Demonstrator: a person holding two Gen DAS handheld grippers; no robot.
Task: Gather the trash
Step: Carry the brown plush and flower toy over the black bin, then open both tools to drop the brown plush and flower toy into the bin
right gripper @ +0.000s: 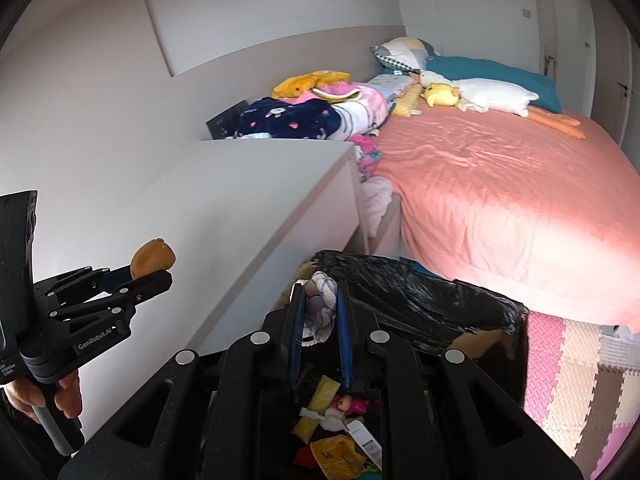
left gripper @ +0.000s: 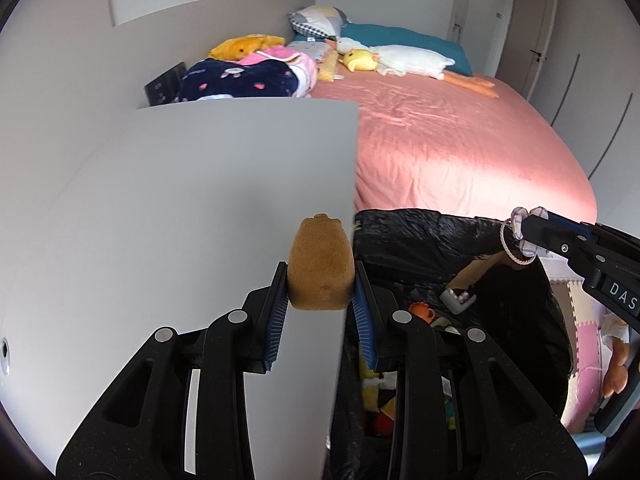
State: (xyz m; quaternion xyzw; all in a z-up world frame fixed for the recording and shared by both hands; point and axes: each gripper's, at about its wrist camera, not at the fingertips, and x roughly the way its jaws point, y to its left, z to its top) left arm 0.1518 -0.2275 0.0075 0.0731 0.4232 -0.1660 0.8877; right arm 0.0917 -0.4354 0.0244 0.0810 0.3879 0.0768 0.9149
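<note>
Two grippers each carry a small item at a black trash bag.

The left gripper (left gripper: 320, 280) has its fingers closed on a brown plush toy (left gripper: 320, 268), over the tabletop (left gripper: 180, 200) edge beside the trash bag (left gripper: 420, 236). The right gripper (right gripper: 319, 312) pinches a checked cloth scrap (right gripper: 322, 300) above the bag's opening. Released here, the plush would likely land on the tabletop.
</note>
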